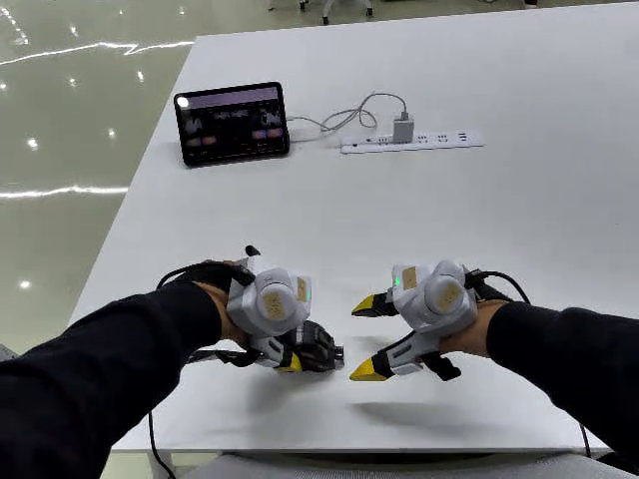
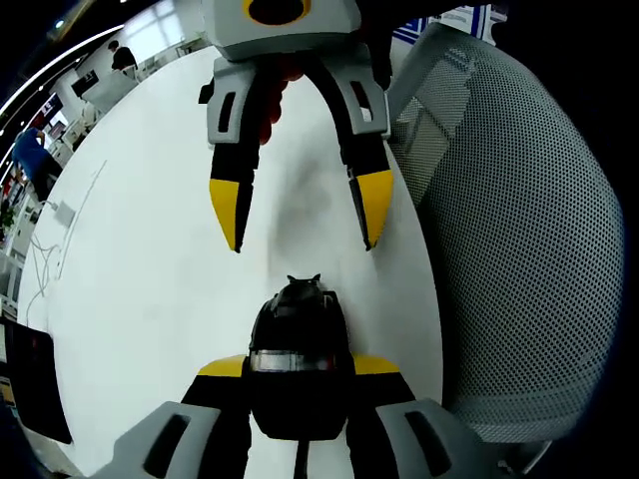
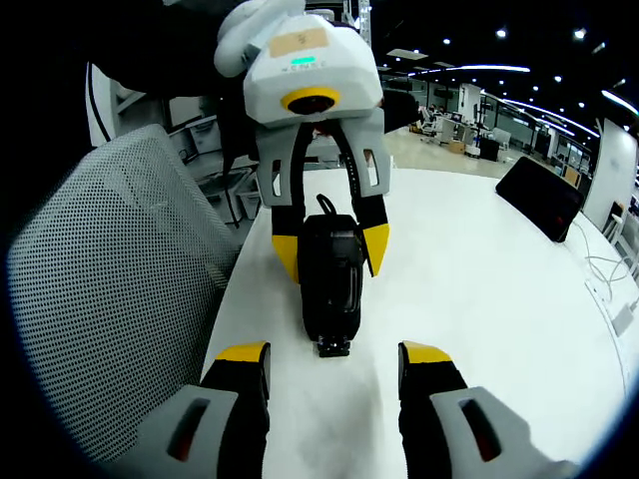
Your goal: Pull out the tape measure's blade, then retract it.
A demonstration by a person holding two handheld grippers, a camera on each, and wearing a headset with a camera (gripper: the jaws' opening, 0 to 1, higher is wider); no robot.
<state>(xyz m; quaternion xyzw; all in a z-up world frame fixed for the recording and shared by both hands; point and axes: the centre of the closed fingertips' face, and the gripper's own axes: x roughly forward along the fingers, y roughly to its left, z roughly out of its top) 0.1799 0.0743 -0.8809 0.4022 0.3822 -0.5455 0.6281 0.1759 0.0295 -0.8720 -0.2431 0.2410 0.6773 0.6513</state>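
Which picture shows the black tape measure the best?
The right gripper view: the tape measure faces the camera, whole, clamped by the left gripper. The left gripper view shows its back, close up; the head view shows it small, half hidden.

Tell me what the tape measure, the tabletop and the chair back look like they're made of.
Tape measure: probably hard plastic, black, semi-gloss, with soft highlights along its case.
Tabletop: smooth white laminate or similar, matte, with only faint shadows on it.
Chair back: grey woven mesh, with fine holes visible throughout.
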